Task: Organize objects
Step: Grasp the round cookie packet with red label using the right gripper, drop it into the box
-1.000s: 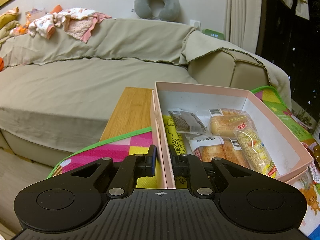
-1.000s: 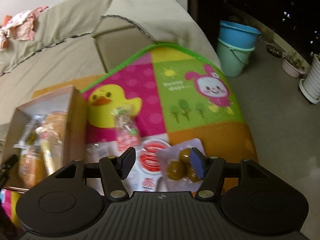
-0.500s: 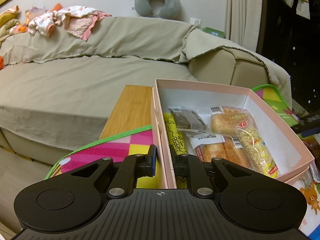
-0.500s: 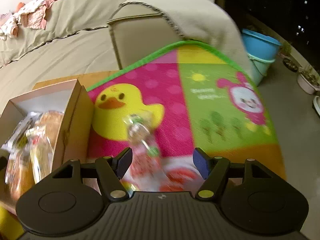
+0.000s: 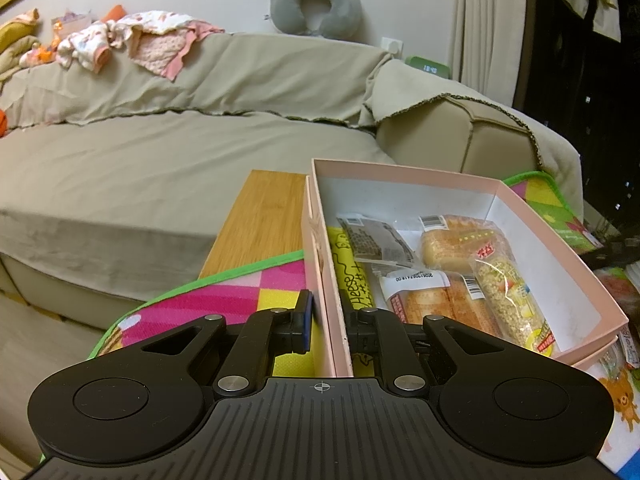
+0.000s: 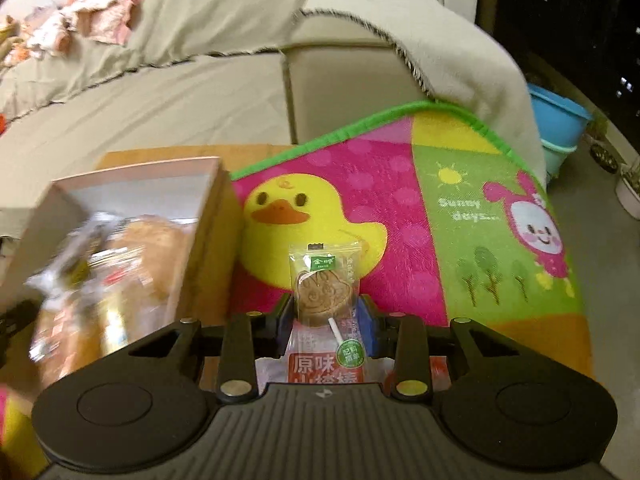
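Grippers first: my left gripper [image 5: 325, 320] points gently downward and pinches the near left wall of the pink box [image 5: 560, 240], one pad outside, the other inside, jaws nearly pressed together on the cardboard. My right gripper [image 6: 325, 314] tilts more steeply down over the play mat [image 6: 460, 200], and its jaws have just been closing; the blue pads now press the sides of a wrapped lollipop [image 6: 324, 292].

That lollipop lies with its long axis running away from me, straight along the fingers: the round brown candy head sits level with the fingertips, the white stick points back toward the gripper body, and the sealed top of the clear wrapper reaches forward onto the yellow duck printed on the mat. It rests just to the right of the box, whose side wall is close by in the right wrist view.

Inside the box I see packaged bread rolls [image 5: 452, 244], a long pack of a grainy snack bar [image 5: 508, 300], a dark sachet [image 5: 374, 240] and a yellow packet [image 5: 352, 276] along the left wall, all lying roughly lengthwise.

Compared with a second ago, the left gripper holds the same wall in the same place. The right gripper has shifted from above a bag of round brown sweets toward the box and duck, and its jaws, then wide apart, are now narrow around the lollipop.
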A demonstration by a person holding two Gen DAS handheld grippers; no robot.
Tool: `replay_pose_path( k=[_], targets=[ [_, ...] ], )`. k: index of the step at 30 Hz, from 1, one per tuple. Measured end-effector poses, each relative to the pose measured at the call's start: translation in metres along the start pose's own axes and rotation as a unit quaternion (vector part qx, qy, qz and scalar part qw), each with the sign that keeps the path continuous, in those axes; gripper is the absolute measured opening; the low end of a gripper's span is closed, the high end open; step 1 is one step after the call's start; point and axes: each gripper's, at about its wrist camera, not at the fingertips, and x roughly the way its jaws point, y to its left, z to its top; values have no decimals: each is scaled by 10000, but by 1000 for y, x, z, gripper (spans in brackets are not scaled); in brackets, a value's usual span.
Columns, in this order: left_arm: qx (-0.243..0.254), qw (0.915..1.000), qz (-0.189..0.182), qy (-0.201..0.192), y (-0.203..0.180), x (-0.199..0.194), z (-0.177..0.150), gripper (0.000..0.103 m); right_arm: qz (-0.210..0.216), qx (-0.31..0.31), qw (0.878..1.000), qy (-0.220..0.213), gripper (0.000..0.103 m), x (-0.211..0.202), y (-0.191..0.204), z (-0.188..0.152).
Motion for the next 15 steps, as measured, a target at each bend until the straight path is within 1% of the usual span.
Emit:
replay_pose_path(
  k=[5,10,15],
  targets=[
    [-10,10000,-10,-2,0,0,0,14,172,-226,9996,63,34,-58,11,-22],
    [-3,10000,-16,-2,0,0,0,14,418,-421,9982,10,34,-120,27,-46],
    [0,10000,-15,-2,0,0,0,14,584,-615,9963,-126,34,-169,45,-57]
  ],
)
